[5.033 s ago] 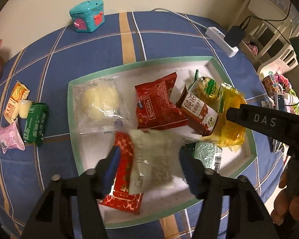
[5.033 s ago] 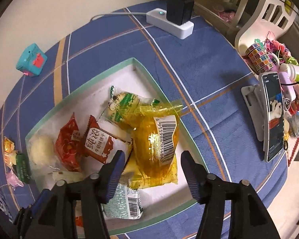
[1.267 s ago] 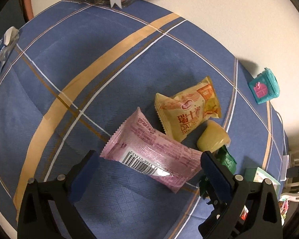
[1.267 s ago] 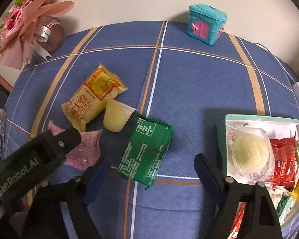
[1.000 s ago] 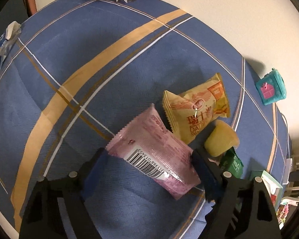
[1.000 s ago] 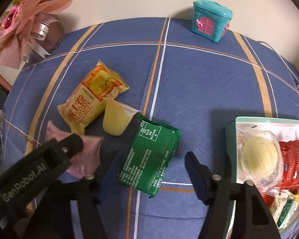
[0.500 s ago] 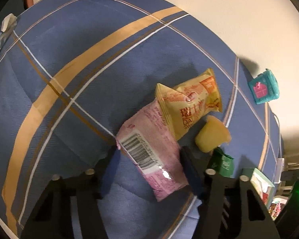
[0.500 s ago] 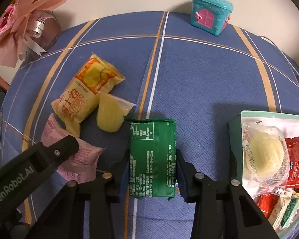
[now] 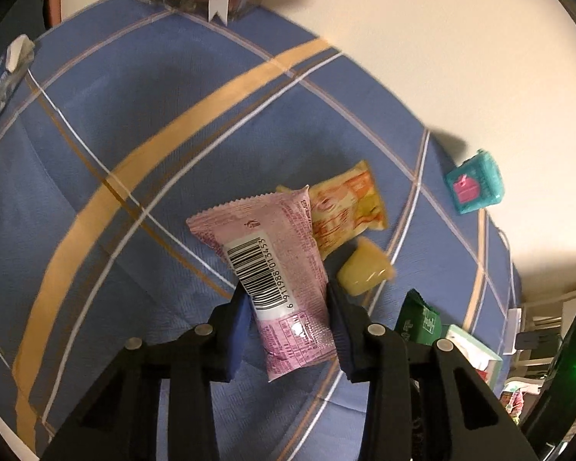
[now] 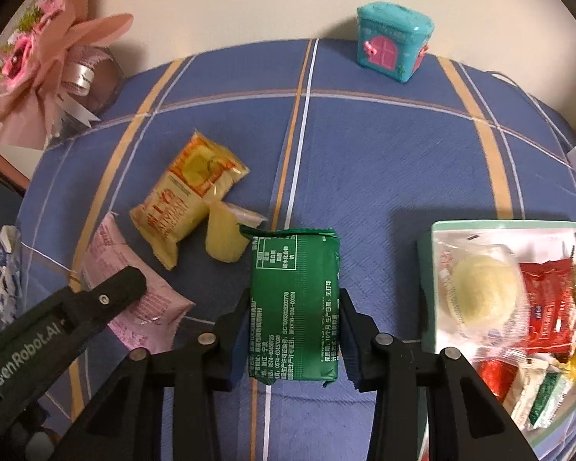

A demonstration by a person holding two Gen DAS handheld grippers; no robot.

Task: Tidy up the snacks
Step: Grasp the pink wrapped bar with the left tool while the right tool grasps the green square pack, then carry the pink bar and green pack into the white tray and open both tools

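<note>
Now the left gripper (image 9: 288, 330) is clenching its two black jaws on the lower half of a pink crinkle-edged snack packet with a white barcode label (image 9: 272, 269), which is standing at the centre of the left wrist view over the blue checked tablecloth (image 9: 96, 123). Just right of it, a yellow-orange snack pouch (image 9: 345, 211) and a pale yellow jelly cup (image 9: 364, 272) are lying on the cloth. Meanwhile the right gripper (image 10: 293, 330) is gripping a dark green foil snack pack printed with white text (image 10: 293, 299) at the lower centre of the right wrist view. At the right edge of that frame, a mint-rimmed white tray (image 10: 428, 288) is holding several wrapped snacks. A teal toy house with a pink door (image 10: 393, 48) is sitting at the upper right.
</note>
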